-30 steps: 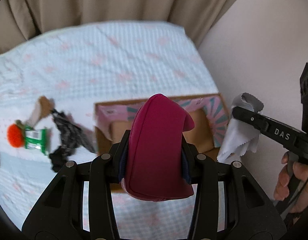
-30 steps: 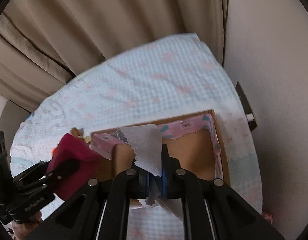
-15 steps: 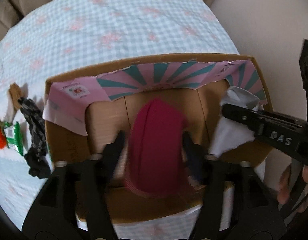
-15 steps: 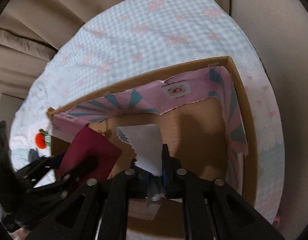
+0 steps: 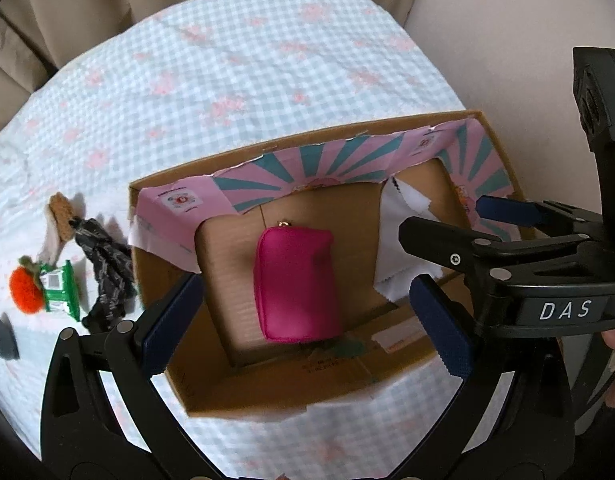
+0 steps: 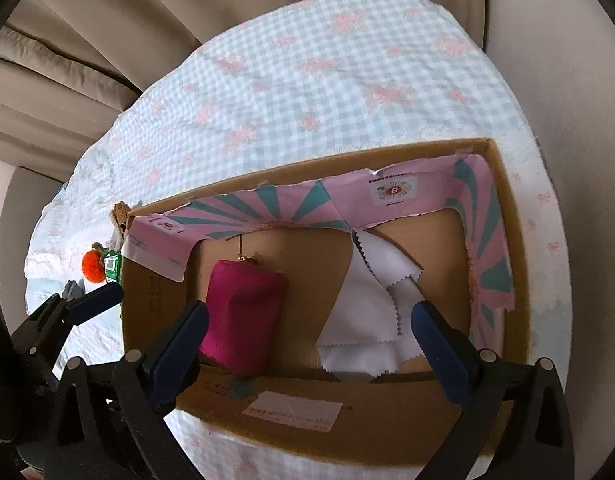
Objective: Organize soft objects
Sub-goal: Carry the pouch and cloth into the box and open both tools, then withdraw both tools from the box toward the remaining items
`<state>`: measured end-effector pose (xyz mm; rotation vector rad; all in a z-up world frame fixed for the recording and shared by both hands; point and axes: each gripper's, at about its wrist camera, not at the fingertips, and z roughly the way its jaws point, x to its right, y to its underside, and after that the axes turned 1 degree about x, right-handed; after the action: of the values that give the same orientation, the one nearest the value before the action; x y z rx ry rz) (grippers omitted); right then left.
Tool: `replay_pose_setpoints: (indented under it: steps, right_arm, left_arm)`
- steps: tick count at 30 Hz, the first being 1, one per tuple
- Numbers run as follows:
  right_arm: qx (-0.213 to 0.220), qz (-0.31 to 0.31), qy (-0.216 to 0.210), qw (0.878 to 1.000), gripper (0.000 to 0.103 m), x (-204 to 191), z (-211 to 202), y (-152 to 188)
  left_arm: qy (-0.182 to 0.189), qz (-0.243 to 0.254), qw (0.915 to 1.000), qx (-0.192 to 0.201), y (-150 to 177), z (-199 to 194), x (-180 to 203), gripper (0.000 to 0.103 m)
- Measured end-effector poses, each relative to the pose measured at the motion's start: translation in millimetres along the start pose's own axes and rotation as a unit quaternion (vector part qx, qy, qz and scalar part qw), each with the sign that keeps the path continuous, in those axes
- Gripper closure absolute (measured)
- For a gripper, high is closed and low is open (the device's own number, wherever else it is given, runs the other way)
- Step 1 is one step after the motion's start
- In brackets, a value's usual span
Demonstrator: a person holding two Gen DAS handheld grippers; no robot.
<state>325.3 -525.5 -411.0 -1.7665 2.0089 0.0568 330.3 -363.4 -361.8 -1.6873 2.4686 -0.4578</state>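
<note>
A magenta zip pouch [image 5: 297, 282] lies on the floor of the cardboard box [image 5: 267, 394], left of centre; it also shows in the right wrist view [image 6: 243, 316]. A white pinked-edge cloth [image 5: 403, 240] lies in the box's right half, seen in the right wrist view too [image 6: 367, 312]. My left gripper [image 5: 307, 320] is open and empty above the pouch. My right gripper [image 6: 311, 340] is open and empty above the cloth, and shows at the right of the left wrist view [image 5: 483, 220].
The box [image 6: 291, 408] has pink and teal torn paper lining [image 5: 307, 164]. Left of it on the checked tablecloth [image 5: 227, 60] lie a black patterned cloth [image 5: 107, 272], an orange pompom [image 5: 25, 290], a green packet [image 5: 61, 290] and a brown knit piece [image 5: 61, 210]. Curtains hang behind.
Both grippers came down over the box and opened. The pouch dropped from the left gripper and the white cloth from the right; both now lie in the box.
</note>
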Motion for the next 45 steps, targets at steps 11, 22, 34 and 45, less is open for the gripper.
replay_pose_setpoints:
  steps: [11,22,34,45]
  right_arm:
    - [0.061,0.018,0.013,0.998,0.002,-19,-80,17]
    - [0.163,-0.038,0.045,0.985,0.002,-92,-191,57]
    - [0.274,-0.091,0.058,0.956,0.002,-193,-280,125]
    - [0.317,-0.103,0.041,0.942,0.002,-290,-279,173]
  left_arm:
    - [0.01,-0.004,0.9977,0.067,16,-86,-3,0.0]
    - [-0.015,-0.03,0.9844,0.173,64,-217,-28,0.0]
    - [-0.068,-0.072,0.9558,0.277,148,-353,-87,0.0]
    - [-0.079,-0.077,0.939,0.326,215,-411,-181,0.0]
